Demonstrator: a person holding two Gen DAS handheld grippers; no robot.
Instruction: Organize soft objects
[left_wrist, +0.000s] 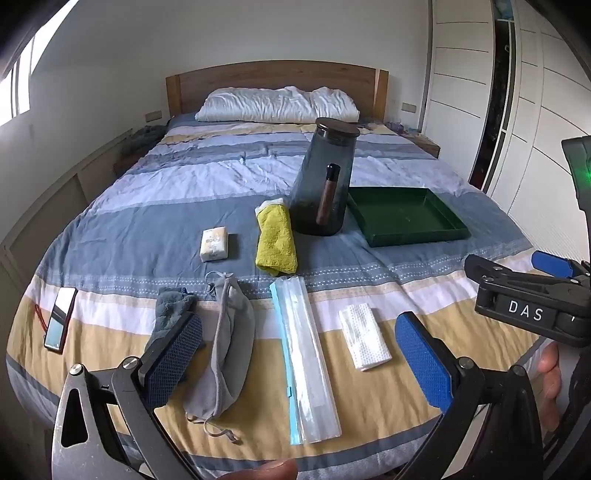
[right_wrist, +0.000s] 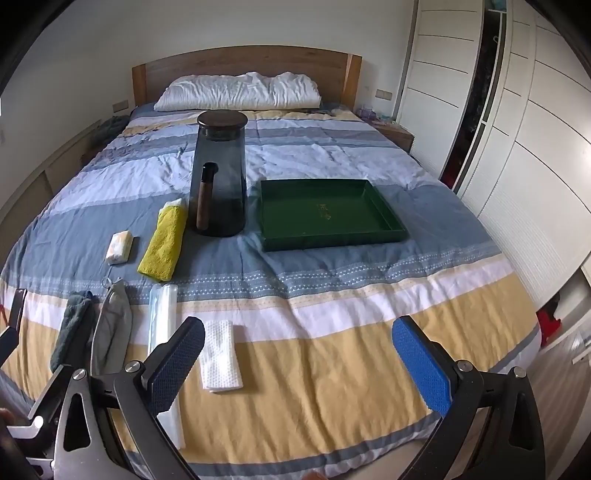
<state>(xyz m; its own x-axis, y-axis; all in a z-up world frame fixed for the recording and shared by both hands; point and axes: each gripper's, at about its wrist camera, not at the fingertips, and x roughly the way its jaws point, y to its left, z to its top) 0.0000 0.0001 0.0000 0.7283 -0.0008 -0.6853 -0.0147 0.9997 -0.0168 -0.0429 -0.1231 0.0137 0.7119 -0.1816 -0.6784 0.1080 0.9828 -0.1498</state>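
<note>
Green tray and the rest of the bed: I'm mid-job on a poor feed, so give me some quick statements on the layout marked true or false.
1. The shallow green rectangular tray holds nothing. True.
2. The folded yellow terry towel lies inside that tray. False: it lies on the striped quilt, left of the smoky grey glass jar.
3. The jar stands upright with its dark lid on. True.
4. The left gripper is shut on the grey drawstring pouch. False: it is open and holds nothing.
5. The white waffle-weave cloth lies folded near the foot of the bed. True.
6. The right gripper holds that cloth. False: it is open and holds nothing.
</note>
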